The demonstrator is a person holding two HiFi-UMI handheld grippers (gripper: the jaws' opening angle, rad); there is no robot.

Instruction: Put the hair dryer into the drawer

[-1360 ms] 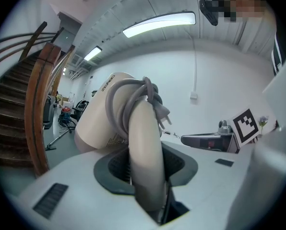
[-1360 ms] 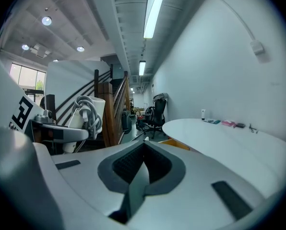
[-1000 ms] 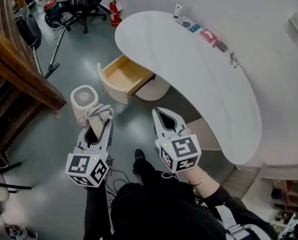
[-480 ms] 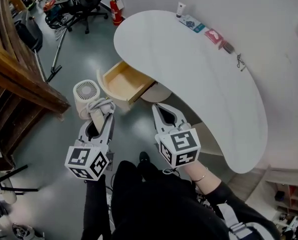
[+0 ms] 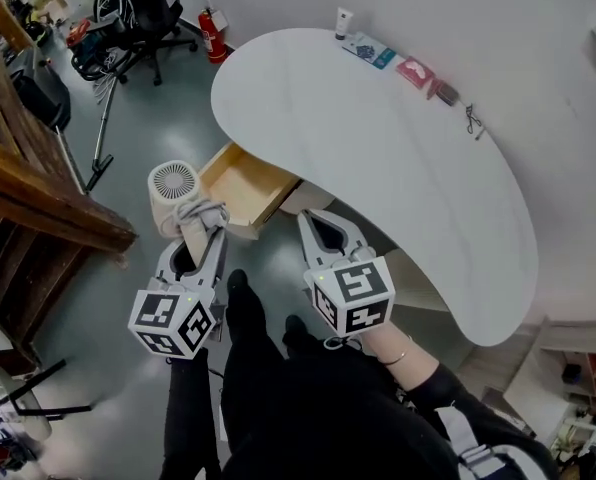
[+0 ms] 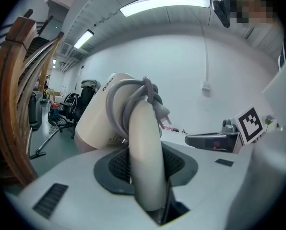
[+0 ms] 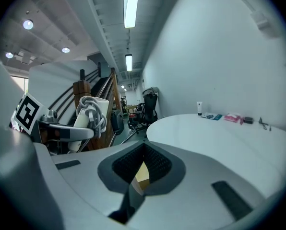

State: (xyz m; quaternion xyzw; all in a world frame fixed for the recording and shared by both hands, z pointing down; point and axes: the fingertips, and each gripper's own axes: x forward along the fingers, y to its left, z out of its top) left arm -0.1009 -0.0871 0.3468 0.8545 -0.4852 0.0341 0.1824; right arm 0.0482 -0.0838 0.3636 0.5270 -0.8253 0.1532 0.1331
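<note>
Clamping the cream, cord-wrapped hair dryer (image 5: 174,188) by its handle, my left gripper (image 5: 200,233) hangs near the open pale wooden drawer (image 5: 240,180). My right gripper (image 5: 316,226) has its jaws together, empty.

The hair dryer (image 5: 173,190) is cream, and its wrapped cord (image 5: 200,213) is light grey. The drawer (image 5: 240,180) shows pale yellowish wood inside. The table (image 5: 378,148) is plain white and the floor (image 5: 128,118) a glossy grey-green. The left tool (image 5: 200,236) and right tool (image 5: 318,223) are pale grey, with dark grey textured pads and black-and-white square markers. The fire extinguisher (image 5: 211,36) is red, and the staircase (image 5: 28,198) is brown wood.
</note>
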